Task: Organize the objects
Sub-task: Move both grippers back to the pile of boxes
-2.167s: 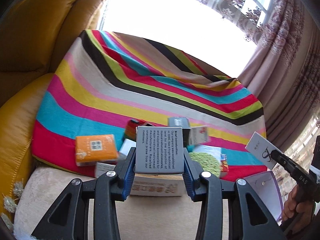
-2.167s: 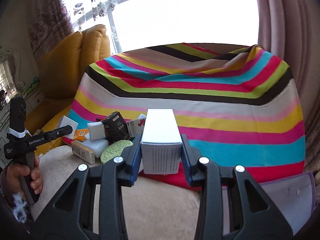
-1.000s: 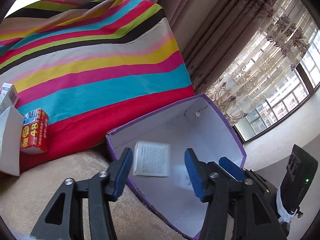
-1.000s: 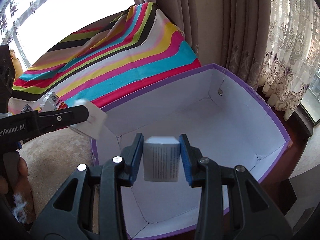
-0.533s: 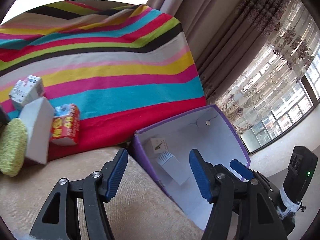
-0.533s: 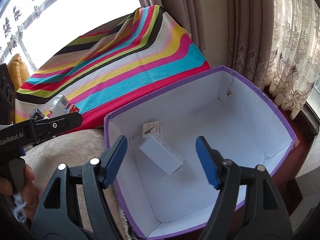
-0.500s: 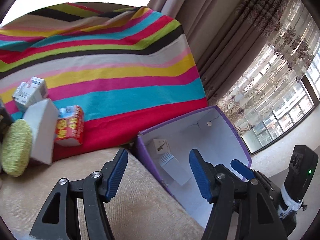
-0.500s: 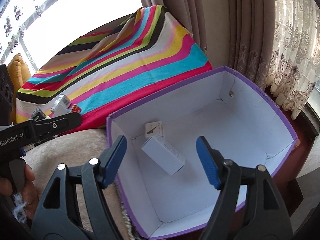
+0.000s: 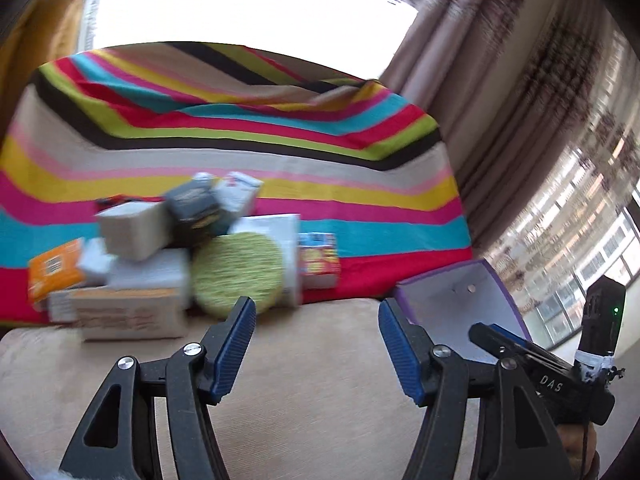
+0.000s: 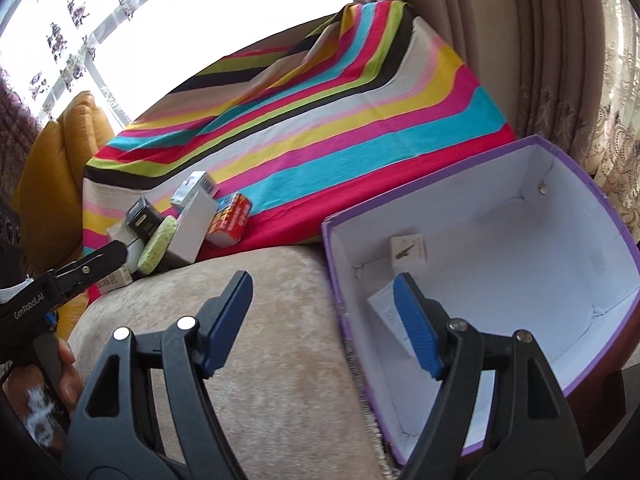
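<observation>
Purple box [image 10: 592, 184], beside the beige cushion [image 10: 256, 360]: holds two small white cartons so far, one upright carton [image 10: 409, 251] at the back wall, one flat carton [image 10: 384, 312] partly hidden by a finger.

Pile of packets [image 9: 168, 256] on the striped cloth [image 9: 240, 128]: not yet sorted (roughly eight items, blurred), including a green pad [image 9: 237, 272] and a red packet [image 9: 319, 258].

Left gripper [image 9: 316, 344]: jaws apart, nothing between them.

Right gripper [image 10: 324, 320]: jaws wide, empty.

Judged early; most remains.

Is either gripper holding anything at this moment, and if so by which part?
Nothing is held. The left gripper and the right gripper both stand open with nothing between their pads.
</observation>
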